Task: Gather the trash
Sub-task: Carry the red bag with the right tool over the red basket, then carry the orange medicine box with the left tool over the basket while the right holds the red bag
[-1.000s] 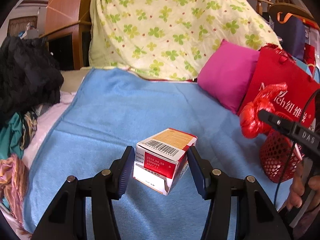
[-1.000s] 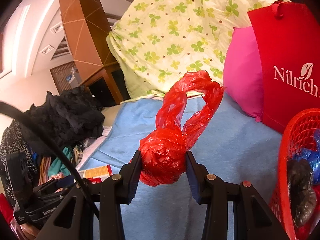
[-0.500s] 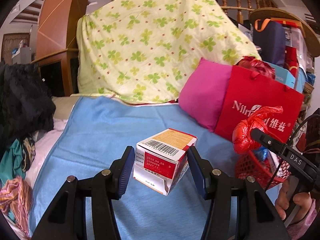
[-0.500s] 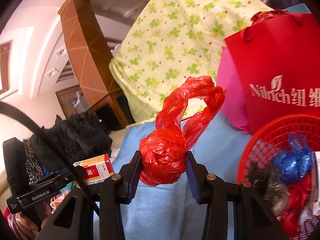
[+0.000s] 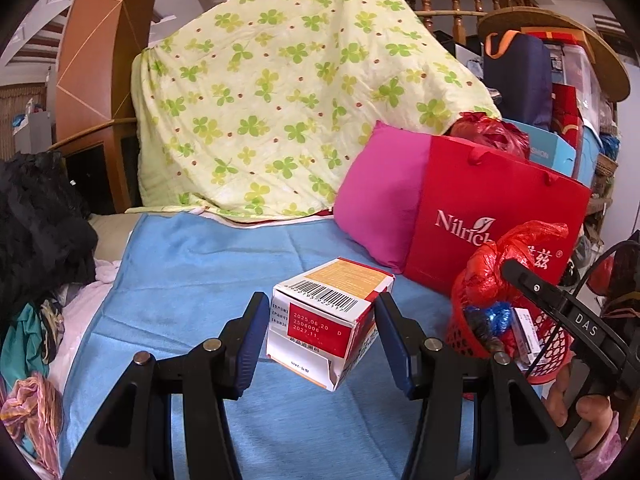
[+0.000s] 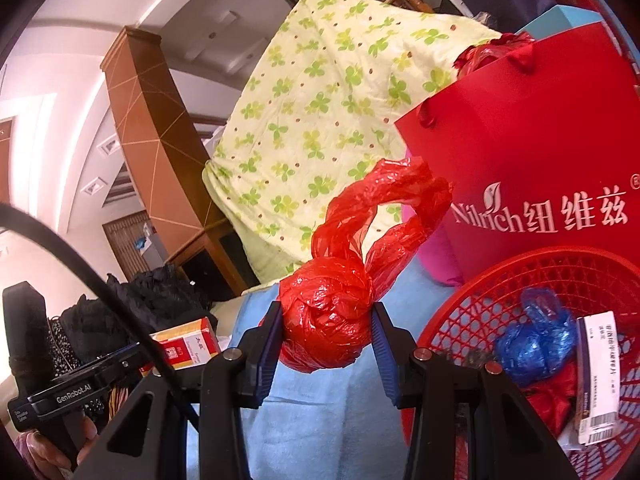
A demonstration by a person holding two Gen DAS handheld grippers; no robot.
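Note:
My left gripper (image 5: pixel 320 340) is shut on a red and white medicine box (image 5: pixel 328 320) with a barcode, held above the blue blanket (image 5: pixel 192 280). My right gripper (image 6: pixel 326 340) is shut on a knotted red plastic bag (image 6: pixel 332 320), held just left of the red mesh basket (image 6: pixel 480 304). The basket holds a blue plastic bag (image 6: pixel 536 336), a white labelled box (image 6: pixel 596 372) and other scraps. In the left wrist view the red bag (image 5: pixel 496 264) hangs over the basket (image 5: pixel 556 356) at right. The box (image 6: pixel 188 344) also shows at left in the right wrist view.
A red Nilrich paper bag (image 5: pixel 492 216) and a pink pillow (image 5: pixel 380 200) stand behind the basket. A clover-print quilt (image 5: pixel 288 112) covers the back. Dark clothes (image 5: pixel 36 220) are piled at the left edge of the bed.
Both grippers have moved right toward the basket, carrying their items. The red bag now hangs by the basket rim, and the basket's contents have come into the right wrist view.

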